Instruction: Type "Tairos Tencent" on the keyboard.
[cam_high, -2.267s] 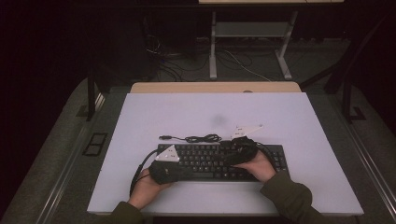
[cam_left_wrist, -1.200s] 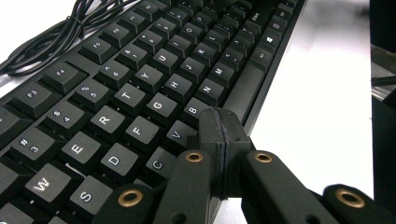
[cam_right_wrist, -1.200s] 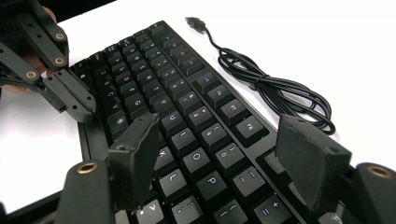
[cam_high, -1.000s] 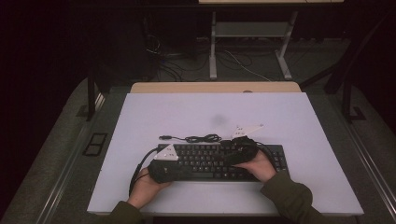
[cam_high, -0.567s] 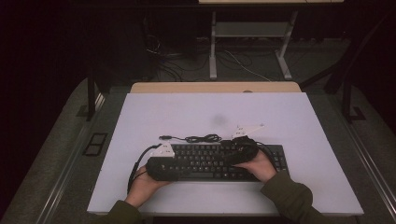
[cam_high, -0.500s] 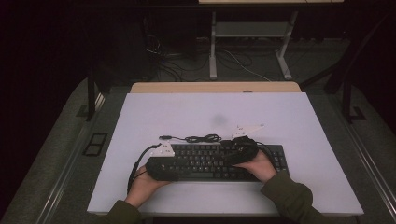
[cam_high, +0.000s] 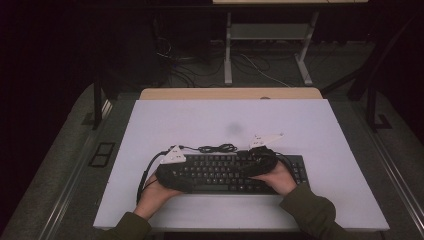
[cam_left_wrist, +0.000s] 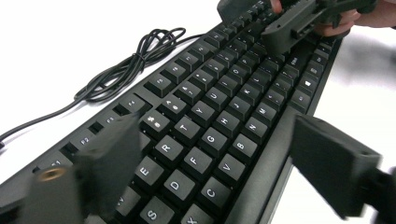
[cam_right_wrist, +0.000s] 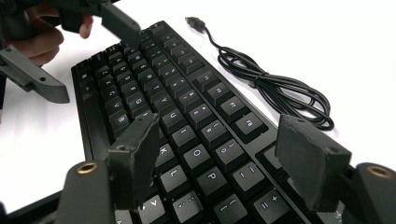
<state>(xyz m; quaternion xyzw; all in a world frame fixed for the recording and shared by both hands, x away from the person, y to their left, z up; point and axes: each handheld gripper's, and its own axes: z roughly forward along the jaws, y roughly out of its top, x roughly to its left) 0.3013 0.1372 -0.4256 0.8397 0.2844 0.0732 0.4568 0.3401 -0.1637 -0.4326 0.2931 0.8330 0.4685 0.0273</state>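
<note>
Black keyboard (cam_left_wrist: 219, 126) keycaps show white letters: E, R, T, G, V.

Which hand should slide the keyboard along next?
Probably the right. The right gripper has its jaws either side of the keyboard, over the P and L keys. The left gripper has just been opening, with its jaws wide over the keys and gripping nothing.

Dark olive long sleeves (cam_high: 310, 212) on both forearms. Both grippers matte black plastic: left gripper (cam_left_wrist: 219, 163) has blocky jaws and a brass screw insert; right gripper (cam_right_wrist: 224, 163) has brass inserts too. Pale three-cornered plates on top, black cables trailing.
</note>
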